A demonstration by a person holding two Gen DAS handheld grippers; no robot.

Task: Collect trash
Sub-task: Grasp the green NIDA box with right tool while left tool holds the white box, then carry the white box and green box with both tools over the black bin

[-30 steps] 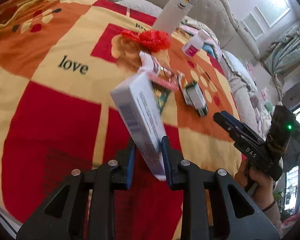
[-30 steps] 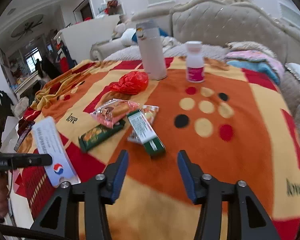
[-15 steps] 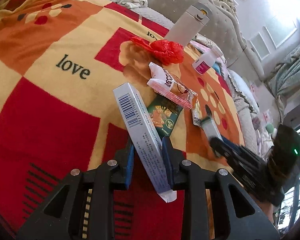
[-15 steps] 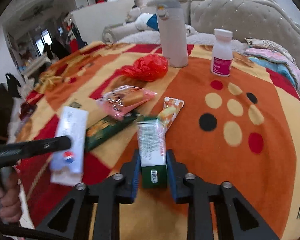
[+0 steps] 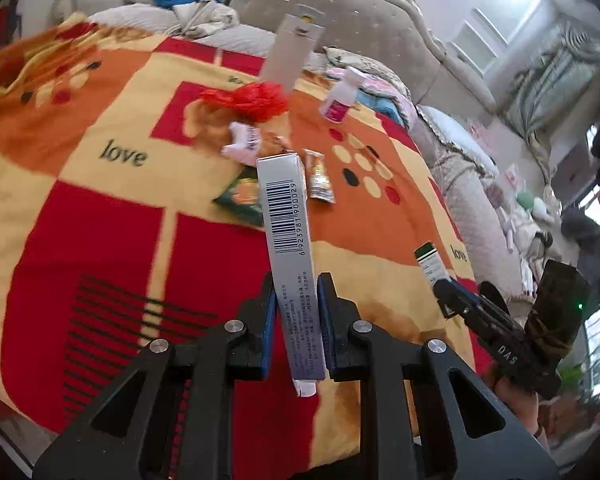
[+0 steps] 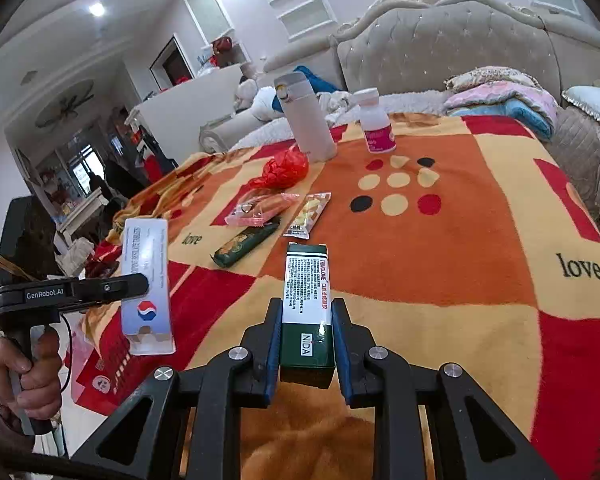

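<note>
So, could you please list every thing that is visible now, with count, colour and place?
long white cardboard box with barcode: 1, white-blue, between the left tongs, jaws closing on it
green-and-white cardboard box: 1, gripped in the right tongs
crumpled red plastic bag: 1, red, beside the flask
tall white flask: 1, upright, far on the blanket
small white bottle with pink label: 1, upright, right of the flask
snack wrappers: 3, pink, green, yellow, mid-blanket
patterned blanket: 1, orange-red-yellow, under everything
left tongs: 1, black
right tongs: 1, black
hand: 1, on the left handle
</note>
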